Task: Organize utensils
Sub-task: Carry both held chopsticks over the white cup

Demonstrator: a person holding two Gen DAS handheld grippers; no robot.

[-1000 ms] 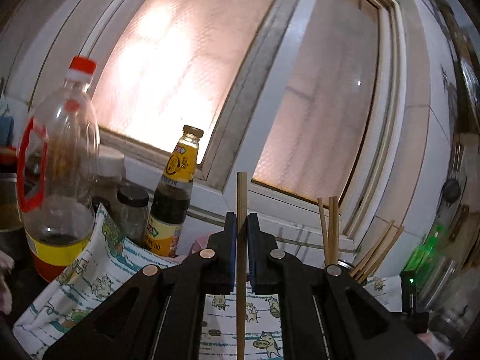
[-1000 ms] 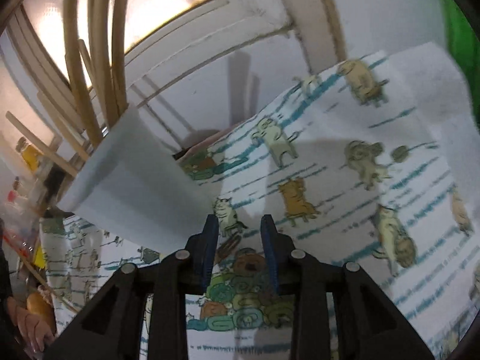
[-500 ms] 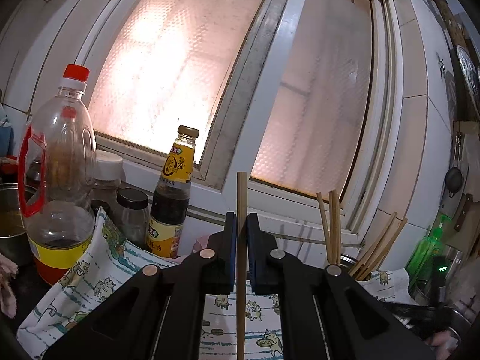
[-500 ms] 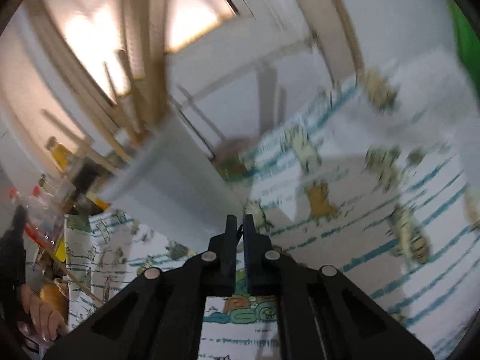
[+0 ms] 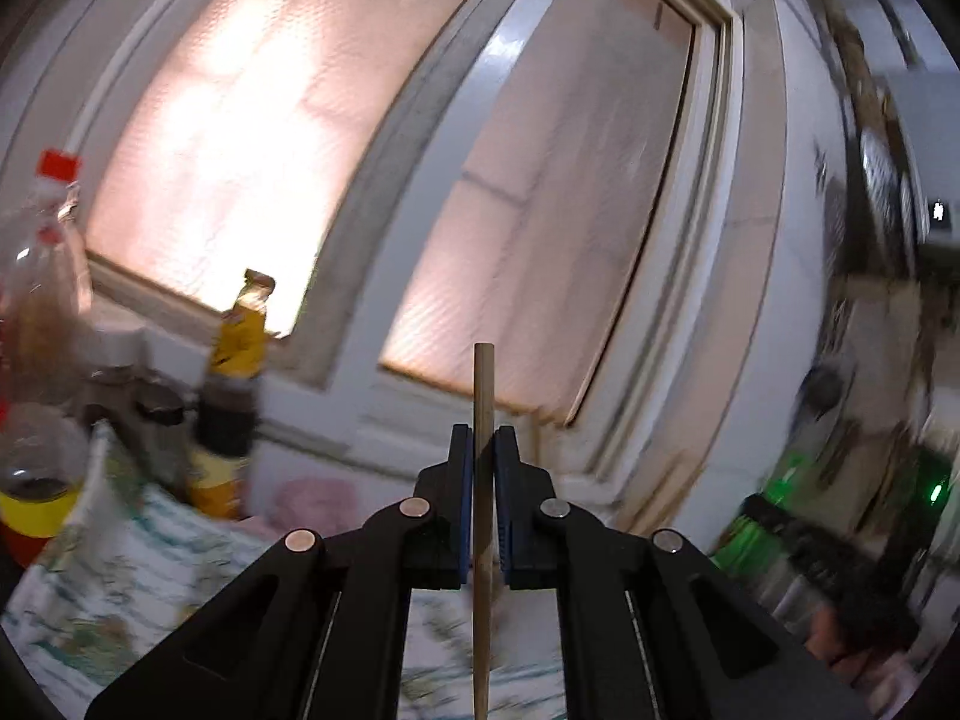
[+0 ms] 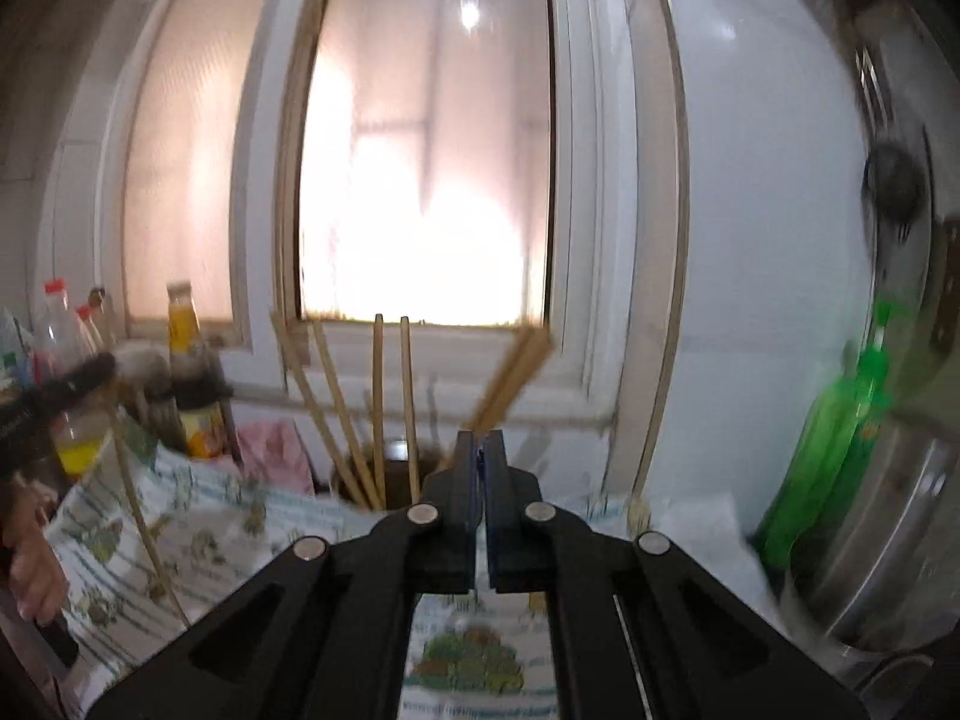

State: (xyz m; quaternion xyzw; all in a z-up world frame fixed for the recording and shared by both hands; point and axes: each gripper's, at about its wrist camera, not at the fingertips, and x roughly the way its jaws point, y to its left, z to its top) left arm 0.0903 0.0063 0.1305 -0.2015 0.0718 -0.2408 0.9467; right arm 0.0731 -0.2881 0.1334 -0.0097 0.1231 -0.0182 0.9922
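The left gripper [image 5: 483, 438] fingers clamp one upright chopstick [image 5: 483, 396] between their pads. The right gripper [image 6: 479, 441] fingers are pressed together, empty, just before a holder [image 6: 399, 483] of standing chopsticks [image 6: 378, 402].

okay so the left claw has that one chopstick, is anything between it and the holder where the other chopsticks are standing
Nothing visible blocks it. The left claw holds the chopstick upright, above the printed cloth. In the right wrist view the holder has its mouth open, though the chopsticks already inside fan outward. The shut, empty right claw hovers just in front of it.
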